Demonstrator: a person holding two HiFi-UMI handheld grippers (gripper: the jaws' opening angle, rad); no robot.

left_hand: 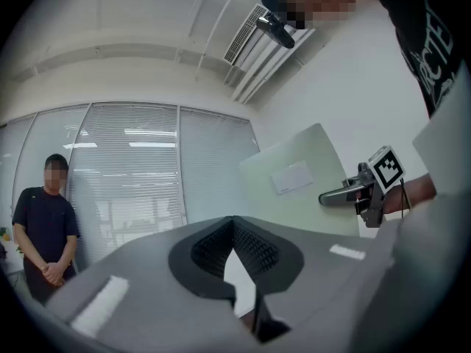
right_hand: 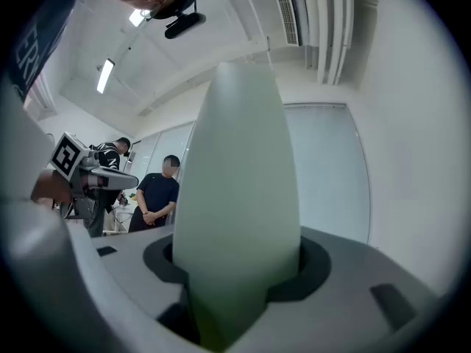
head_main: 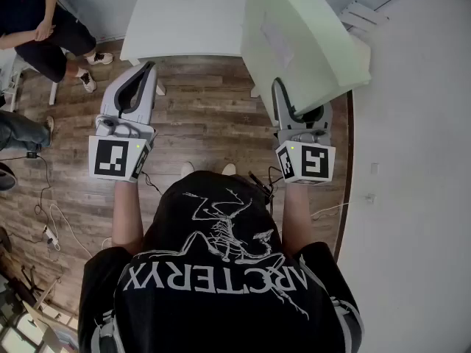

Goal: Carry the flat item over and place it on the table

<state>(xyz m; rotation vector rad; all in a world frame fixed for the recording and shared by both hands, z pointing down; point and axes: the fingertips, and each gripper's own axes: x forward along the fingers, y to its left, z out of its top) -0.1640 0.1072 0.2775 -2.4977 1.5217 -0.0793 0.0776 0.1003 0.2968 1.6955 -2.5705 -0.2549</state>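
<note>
right gripper: clenched on the near edge of the pale green board
left gripper: jaws together, empty, left of board
board: in air, far end by right end of white table
writing: shirt reads "ARC'TERYX"; board's white label unreadable
room: wall close on right; wood floor between person and table

I get the head camera from above the wearer, facing forward and steeply down onto the wooden floor. Both grippers sit close beneath it, and the white table lies farther off at the top edge. The left gripper carries its camera just behind its jaws, facing level across the room. The right gripper does likewise, with the pale green panel filling the centre at very close range. Each gripper view catches the other gripper near its edge, and both show the standing person in a dark shirt. All three views share the panel.
</note>
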